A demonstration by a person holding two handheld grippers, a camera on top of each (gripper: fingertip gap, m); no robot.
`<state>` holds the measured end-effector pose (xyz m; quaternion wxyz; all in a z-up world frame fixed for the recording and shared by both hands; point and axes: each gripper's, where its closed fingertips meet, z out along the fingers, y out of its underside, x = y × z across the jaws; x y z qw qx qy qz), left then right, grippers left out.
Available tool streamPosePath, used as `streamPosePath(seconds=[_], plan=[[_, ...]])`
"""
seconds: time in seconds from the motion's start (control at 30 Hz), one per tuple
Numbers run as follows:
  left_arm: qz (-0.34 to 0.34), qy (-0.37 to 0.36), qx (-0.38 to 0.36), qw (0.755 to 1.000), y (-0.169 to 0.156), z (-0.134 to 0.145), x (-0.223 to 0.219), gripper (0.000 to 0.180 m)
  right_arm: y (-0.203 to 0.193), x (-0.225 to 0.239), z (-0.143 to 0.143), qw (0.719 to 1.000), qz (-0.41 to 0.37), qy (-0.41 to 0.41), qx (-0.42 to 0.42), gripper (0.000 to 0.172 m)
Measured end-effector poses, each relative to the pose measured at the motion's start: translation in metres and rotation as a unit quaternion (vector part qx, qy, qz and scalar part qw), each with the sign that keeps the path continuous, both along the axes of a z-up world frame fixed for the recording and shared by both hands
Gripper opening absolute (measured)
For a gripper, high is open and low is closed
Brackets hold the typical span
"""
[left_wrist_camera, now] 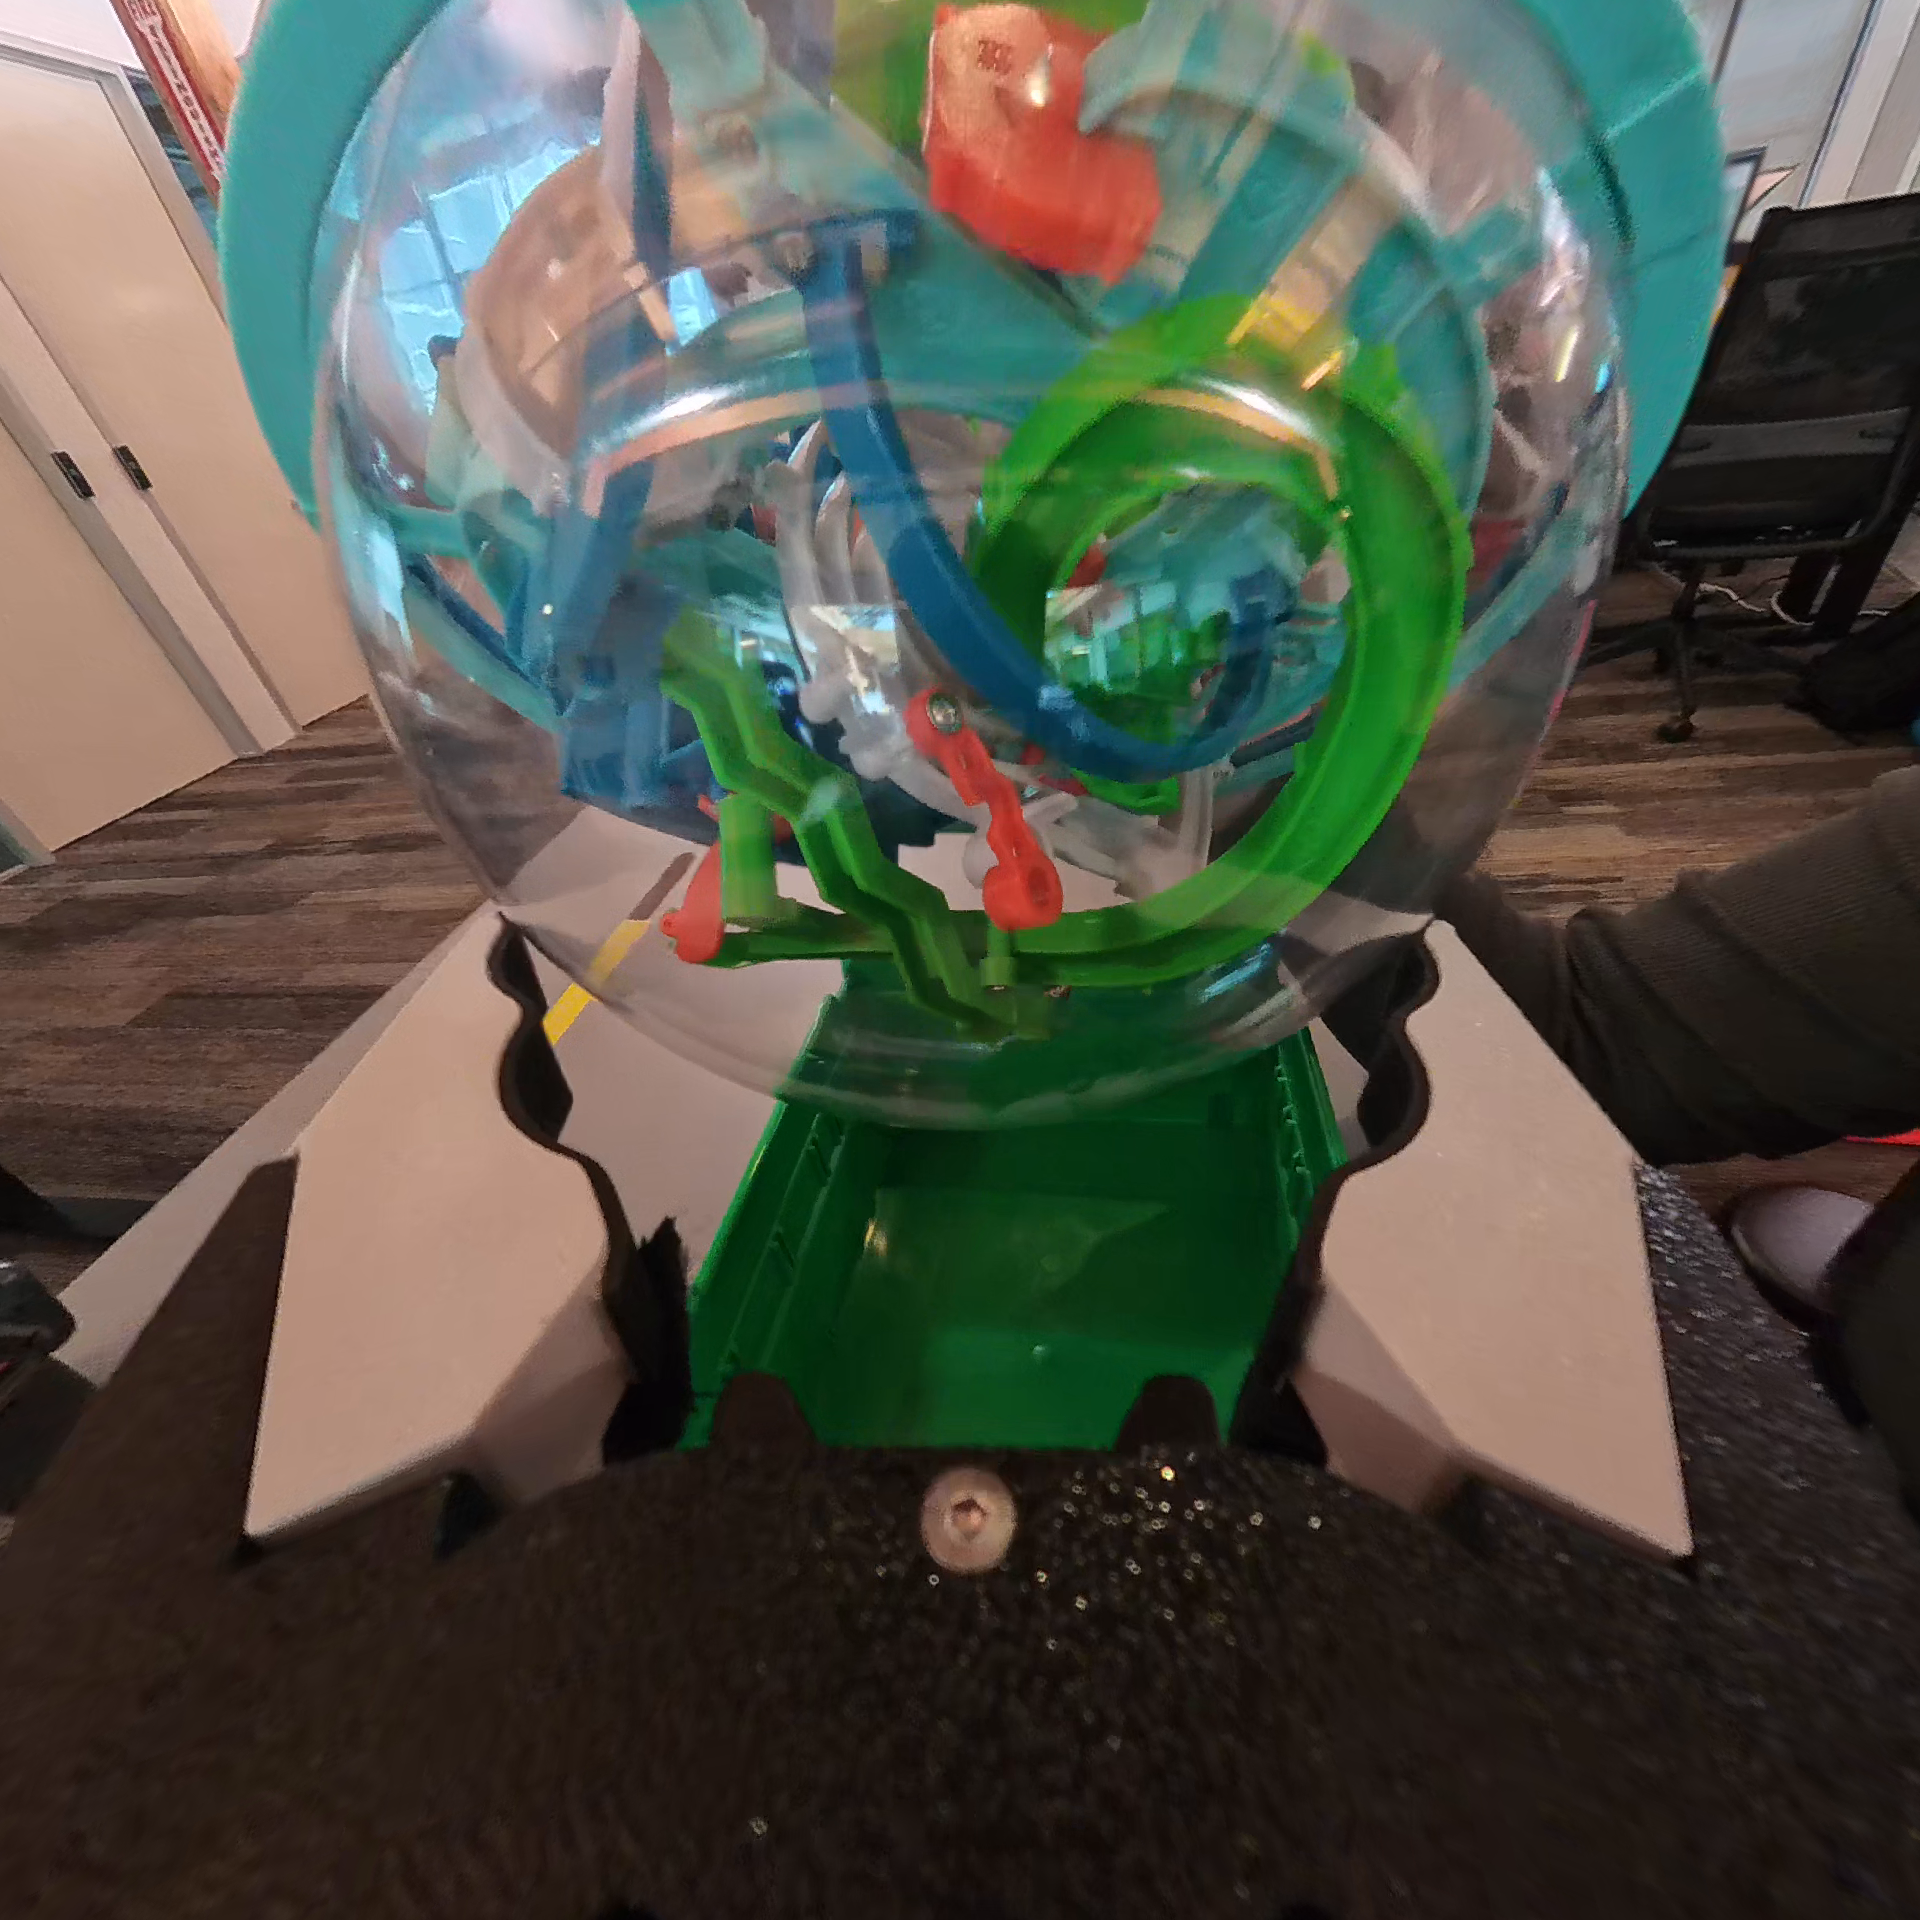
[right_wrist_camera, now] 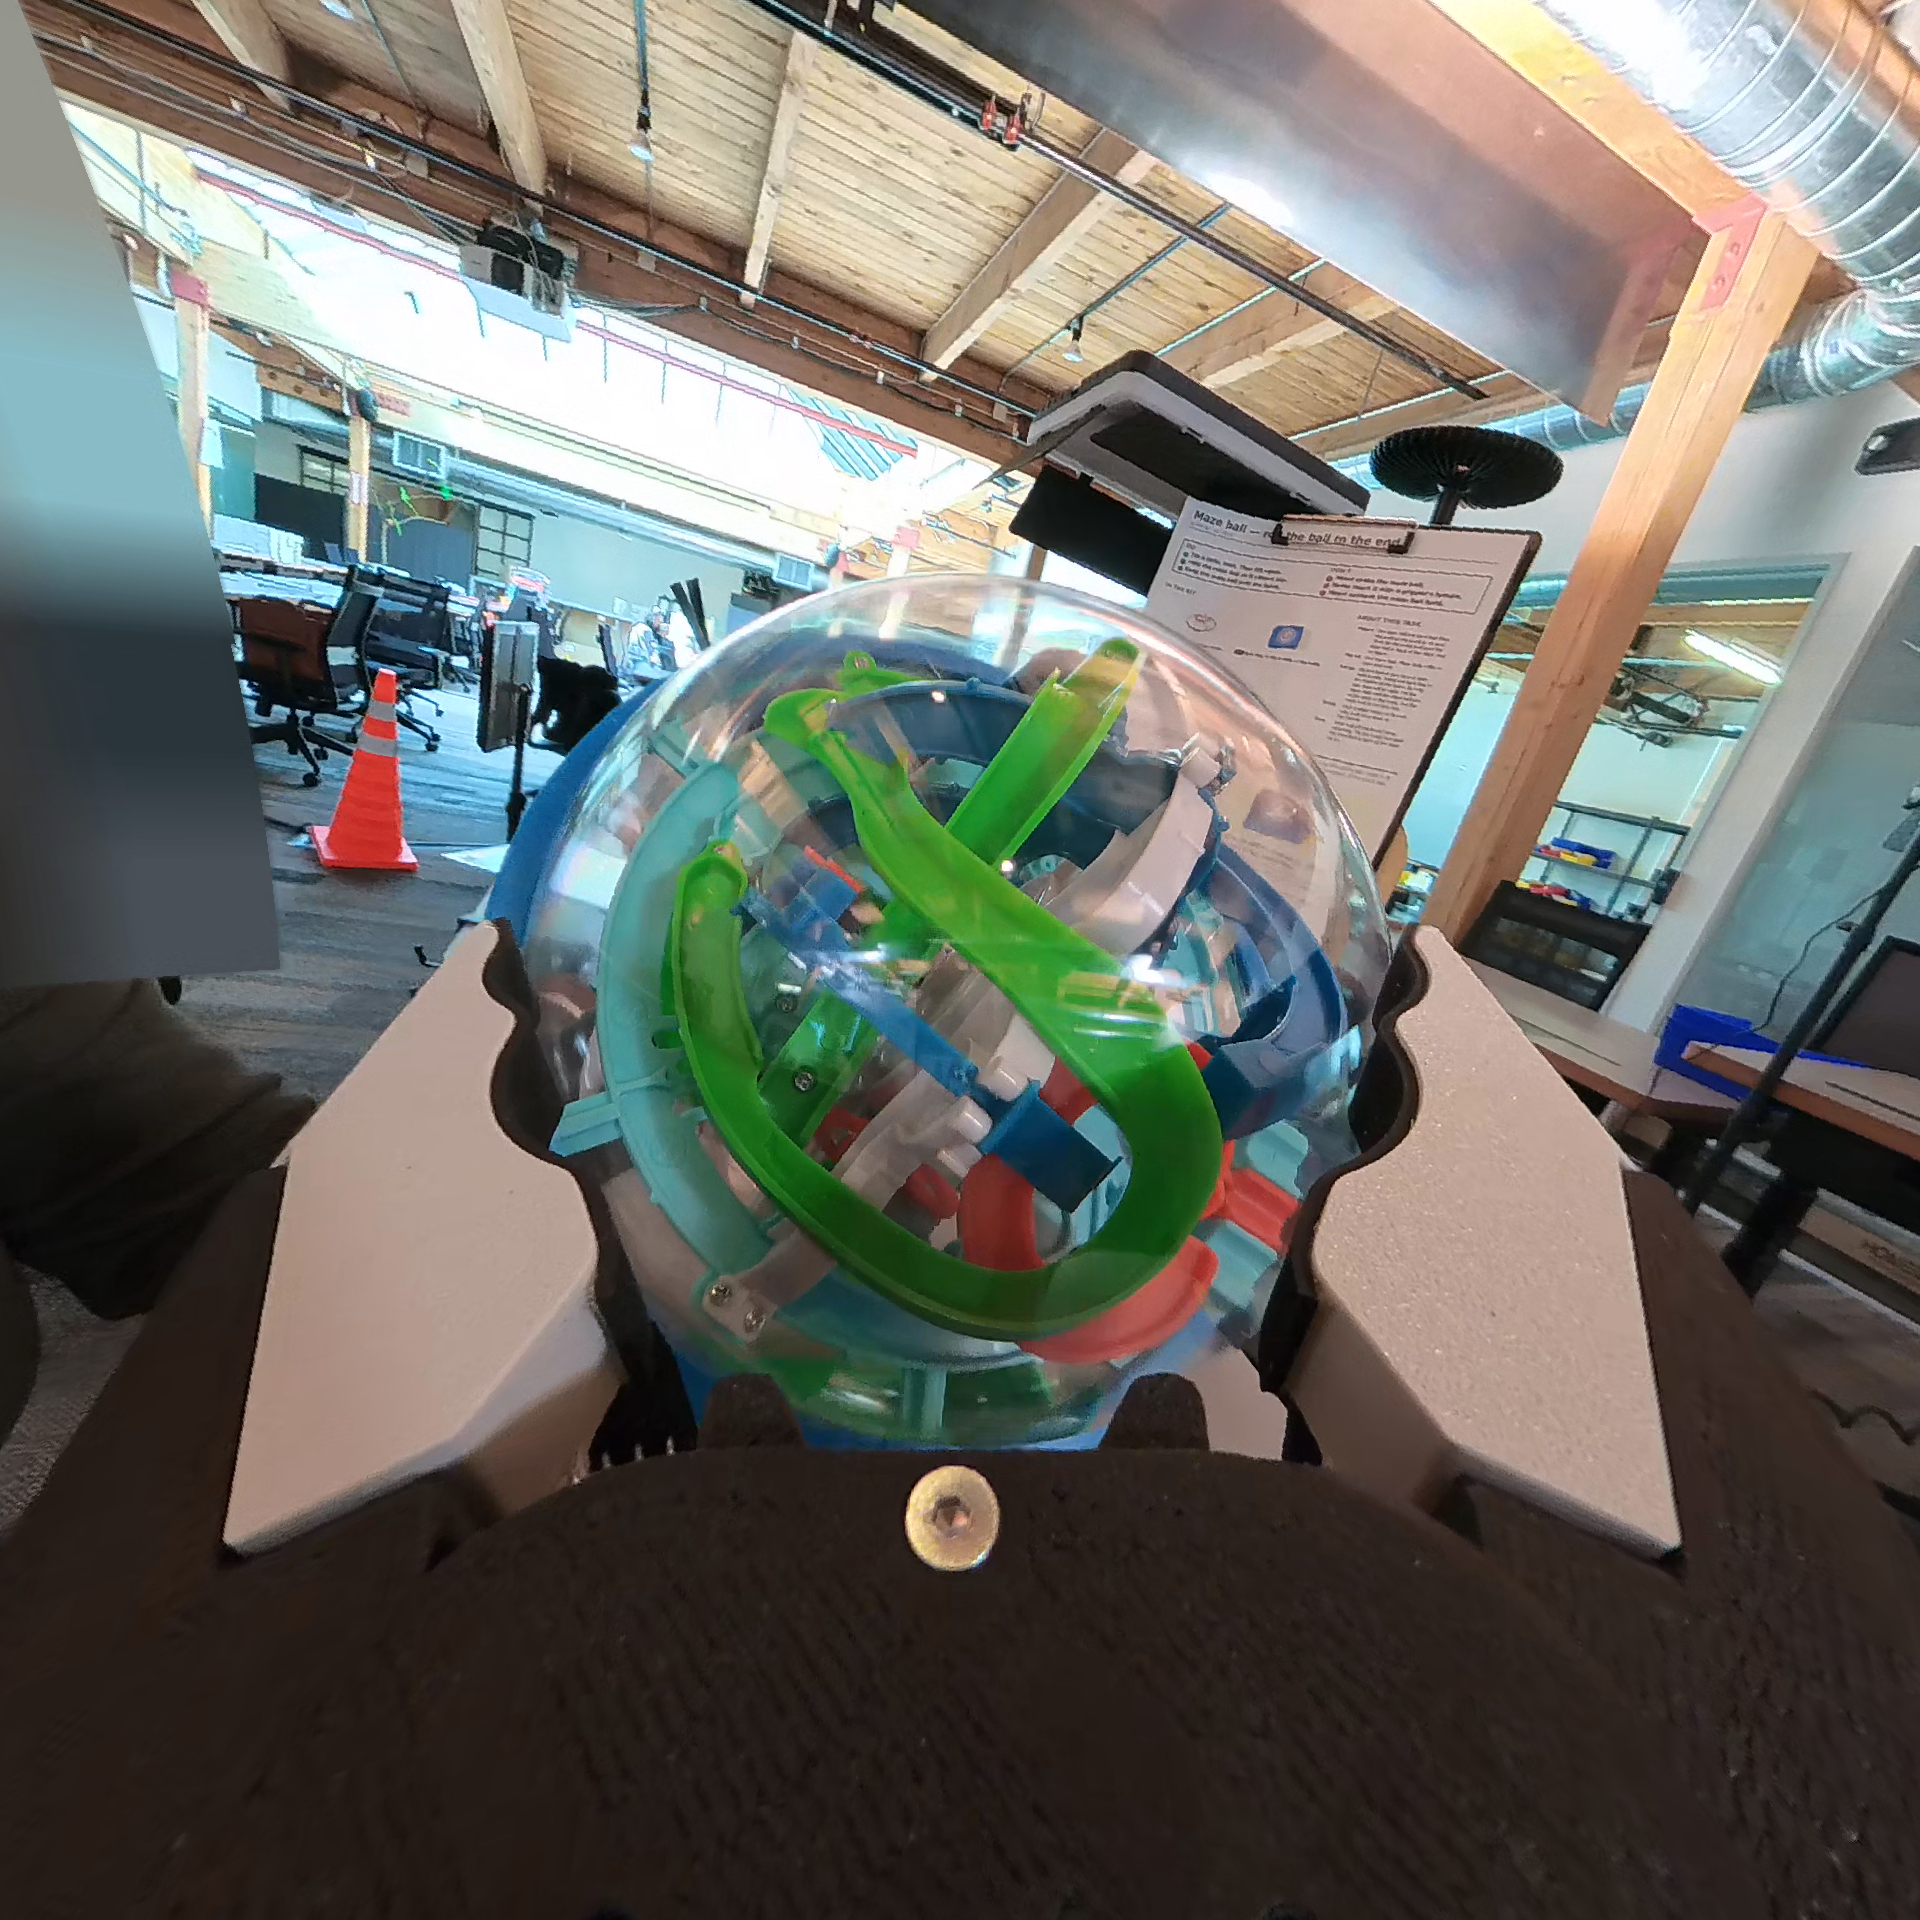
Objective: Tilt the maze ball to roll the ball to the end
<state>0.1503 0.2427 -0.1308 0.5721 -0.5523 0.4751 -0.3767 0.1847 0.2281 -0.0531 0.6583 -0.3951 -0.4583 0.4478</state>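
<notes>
Clear plastic is forming the shell of the maze ball (right_wrist_camera: 966, 997), and this shell is working as a container: it is closing around many curved tracks. In the right wrist view, bright green tracks (right_wrist_camera: 935, 1039) are crossing the middle, with light teal, dark blue, white and red-orange pieces lying behind and under them. In the left wrist view, a green ring track (left_wrist_camera: 1278, 665) is sitting at the right inside the sphere, a dark blue curve (left_wrist_camera: 935, 540) is passing through it, and an orange block (left_wrist_camera: 1039, 177) is standing near the top. The small rolling ball I cannot find in either view.

The maze ball is being held up in the air between the two tongs, one on each side. The right gripper (right_wrist_camera: 951, 997) is standing wide open, and its dark inner pads (right_wrist_camera: 520, 1029) are pressing on the two sides of the sphere. The left gripper (left_wrist_camera: 961, 997) is also spread wide; its pads (left_wrist_camera: 525, 1029) are lying against the lower sides of the sphere, above a green base part (left_wrist_camera: 997, 1299).

Behind the ball, a clipboard (right_wrist_camera: 1351, 665) is carrying a printed sheet with text and small pictures. An orange traffic cone (right_wrist_camera: 369, 790) is standing on the floor to the left.
</notes>
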Motion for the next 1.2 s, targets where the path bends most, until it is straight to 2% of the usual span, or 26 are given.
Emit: streamPosePath(seconds=[0.23, 0.47, 0.57, 0.77, 0.93, 1.07, 1.2], plan=[[-0.029, 0.039, -0.047, 0.998, 0.011, -0.039, 0.009, 0.154, 0.008, -0.006, -0.015, 0.998, -0.028, -0.049, 0.000, 0.154], [-0.033, 0.117, -0.148, 0.981, 0.004, -0.109, 0.020, 0.154, 0.018, -0.008, -0.067, 0.986, -0.025, -0.157, -0.053, 0.155], [-0.033, 0.119, -0.180, 0.976, -0.004, -0.122, 0.017, 0.155, 0.018, -0.008, -0.085, 0.979, -0.018, -0.183, -0.082, 0.155], [-0.026, 0.116, -0.250, 0.961, -0.021, -0.154, 0.023, 0.157, 0.016, -0.005, -0.118, 0.976, 0.002, -0.170, -0.139, 0.156], [-0.016, 0.150, -0.271, 0.951, -0.031, -0.182, 0.024, 0.158, 0.010, 0.003, -0.154, 0.964, -0.001, -0.201, -0.174, 0.156], [-0.004, 0.165, -0.275, 0.947, -0.030, -0.184, 0.022, 0.158, 0.011, 0.003, -0.160, 0.958, -0.004, -0.220, -0.183, 0.155], [-0.006, 0.168, -0.317, 0.933, -0.032, -0.192, 0.021, 0.158, 0.014, 0.004, -0.173, 0.937, 0.002, -0.288, -0.197, 0.151]])
